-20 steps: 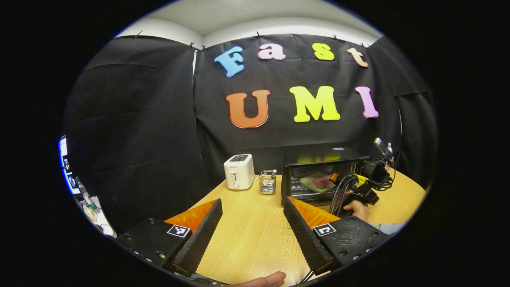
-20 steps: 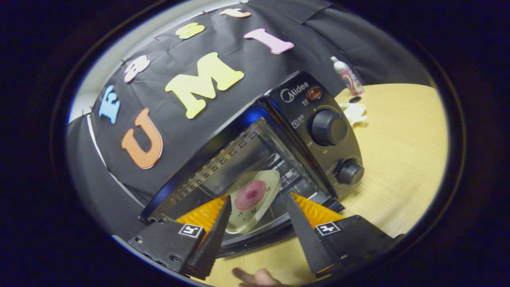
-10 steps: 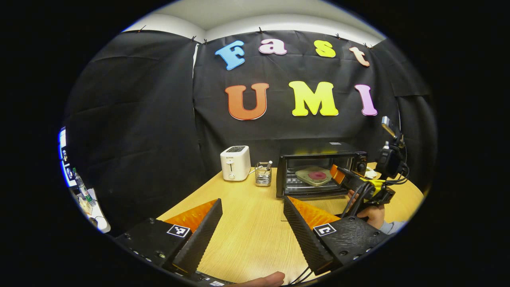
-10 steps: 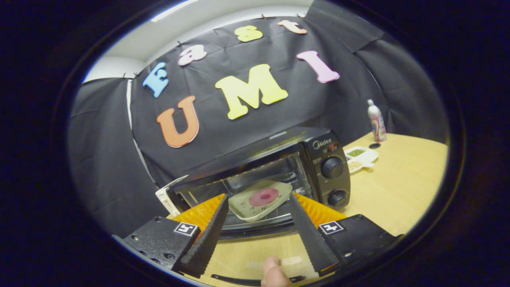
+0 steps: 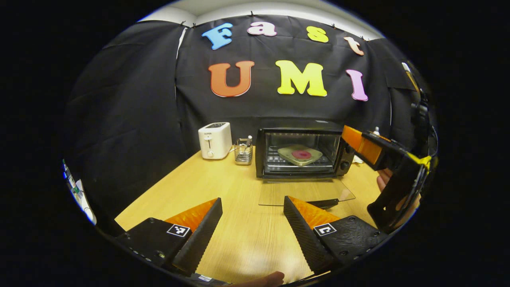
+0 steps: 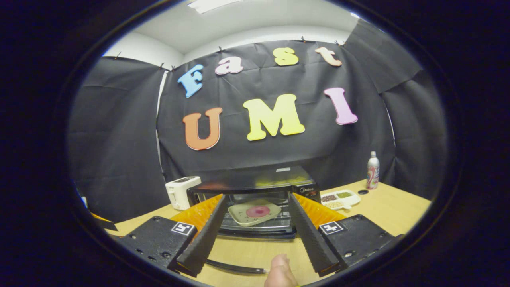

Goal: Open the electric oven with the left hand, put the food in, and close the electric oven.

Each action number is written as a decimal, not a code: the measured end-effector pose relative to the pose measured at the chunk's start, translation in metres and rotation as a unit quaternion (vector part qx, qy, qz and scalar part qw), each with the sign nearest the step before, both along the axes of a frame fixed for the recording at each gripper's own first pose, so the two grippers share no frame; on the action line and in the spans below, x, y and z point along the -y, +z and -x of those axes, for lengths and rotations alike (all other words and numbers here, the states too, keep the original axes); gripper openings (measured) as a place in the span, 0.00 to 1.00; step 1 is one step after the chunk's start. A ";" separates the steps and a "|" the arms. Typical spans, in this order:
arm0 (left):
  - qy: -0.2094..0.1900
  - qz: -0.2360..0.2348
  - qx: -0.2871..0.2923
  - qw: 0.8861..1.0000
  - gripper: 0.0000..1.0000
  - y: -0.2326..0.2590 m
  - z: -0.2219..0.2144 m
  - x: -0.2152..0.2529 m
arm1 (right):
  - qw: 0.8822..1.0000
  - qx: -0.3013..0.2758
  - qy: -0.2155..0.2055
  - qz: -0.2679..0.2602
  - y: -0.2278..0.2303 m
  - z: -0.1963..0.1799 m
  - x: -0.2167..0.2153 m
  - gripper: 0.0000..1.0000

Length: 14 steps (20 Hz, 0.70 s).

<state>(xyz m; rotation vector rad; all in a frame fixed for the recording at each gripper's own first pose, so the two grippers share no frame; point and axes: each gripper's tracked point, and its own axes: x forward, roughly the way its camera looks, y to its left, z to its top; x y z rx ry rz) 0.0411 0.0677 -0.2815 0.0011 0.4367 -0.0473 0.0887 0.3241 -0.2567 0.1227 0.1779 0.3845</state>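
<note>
Left gripper [image 5: 252, 227]: low in the left gripper view, jaws spread with bare tabletop [image 5: 223, 191] between them; it holds nothing and hangs well short of the oven, I judge ready to go for the door.
Right gripper [image 6: 255, 235]: bottom centre of the right gripper view, jaws spread and empty, aimed straight at the oven mouth; a fingertip [image 6: 280, 271] of the holding hand shows at the bottom edge.
Oven door [image 5: 305, 192]: glass, folded down flat toward the tabletop at centre frame, its dark handle [image 5: 323, 204] nearest the left gripper, so the closing step is not yet done.
Food [image 5: 301, 154]: pink round piece on a pale plate [image 6: 255, 212], resting on the rack inside the electric oven [image 5: 303, 152], centre right of the left gripper view.
Next move: judged to be lifting the door shut.
Surroundings: white toaster [image 5: 215, 139] and a small wire holder [image 5: 243, 151] left of the oven; a bottle [image 6: 372, 170] and a compartment tray [image 6: 339, 198] at right.
Writing: a small brand mark on the oven's control panel, too small to read.
</note>
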 end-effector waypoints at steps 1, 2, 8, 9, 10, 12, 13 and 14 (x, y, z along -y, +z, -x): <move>-0.006 0.000 -0.008 1.000 0.97 -0.009 -0.005 0.005 | 1.000 0.001 0.011 0.013 0.003 0.005 0.002 0.96; -0.012 -0.001 -0.016 1.000 0.97 -0.017 -0.007 0.012 | 1.000 0.004 0.018 0.021 0.007 0.009 0.007 0.96; -0.056 0.020 -0.073 0.996 0.97 -0.061 -0.018 0.061 | 0.998 0.031 0.020 0.058 0.035 0.030 0.044 0.96; -0.062 0.024 -0.086 0.994 0.97 -0.070 -0.019 0.069 | 0.997 0.033 0.023 0.063 0.039 0.033 0.049 0.96; -0.067 0.028 -0.098 0.992 0.97 -0.078 -0.021 0.077 | 0.997 0.035 0.024 0.066 0.044 0.035 0.053 0.96; -0.079 0.035 -0.121 0.989 0.97 -0.092 -0.021 0.092 | 0.997 0.039 0.025 0.066 0.052 0.035 0.063 0.96; -0.083 0.035 -0.130 0.987 0.98 -0.098 -0.022 0.099 | 0.997 0.043 0.026 0.065 0.057 0.037 0.069 0.99; -0.087 0.034 -0.136 0.986 0.97 -0.102 -0.024 0.106 | 0.997 0.048 0.025 0.063 0.061 0.036 0.073 0.96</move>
